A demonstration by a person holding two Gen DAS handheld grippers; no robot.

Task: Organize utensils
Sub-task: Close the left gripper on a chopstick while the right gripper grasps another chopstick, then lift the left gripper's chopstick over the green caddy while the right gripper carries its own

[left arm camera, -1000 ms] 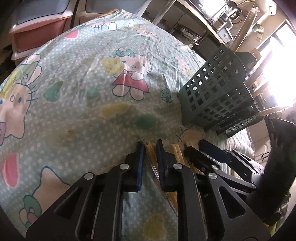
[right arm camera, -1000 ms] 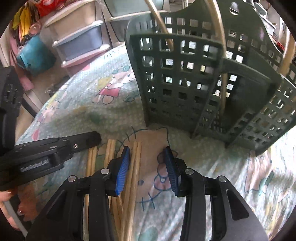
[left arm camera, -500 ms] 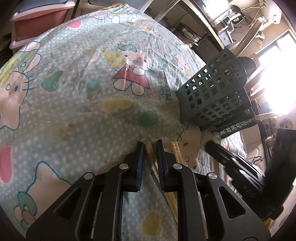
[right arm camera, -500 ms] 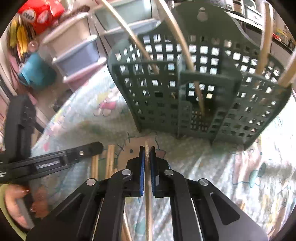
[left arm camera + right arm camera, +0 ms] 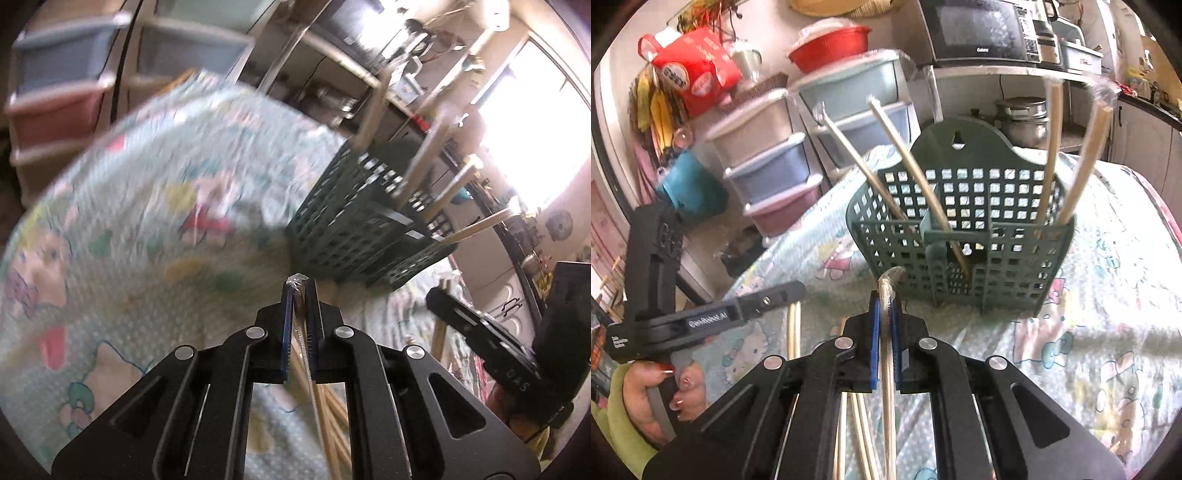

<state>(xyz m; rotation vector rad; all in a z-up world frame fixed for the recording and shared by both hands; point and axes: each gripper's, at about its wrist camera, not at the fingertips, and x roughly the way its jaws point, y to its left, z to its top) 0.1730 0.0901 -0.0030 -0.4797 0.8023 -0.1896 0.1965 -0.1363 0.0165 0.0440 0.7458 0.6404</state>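
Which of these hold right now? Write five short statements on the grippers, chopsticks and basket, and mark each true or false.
1. The right gripper is shut on a chopstick. True.
2. The left gripper is open and empty. False: it is shut on a chopstick.
3. The basket is red. False: it is dark green.
4. Four chopsticks stand in the basket. True.
5. The basket lies on its side. False: it stands upright on the cloth.

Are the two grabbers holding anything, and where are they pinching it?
Yes. Each holds one wrapped chopstick near its top end: the left gripper pinches the left chopstick, the right gripper the right chopstick.
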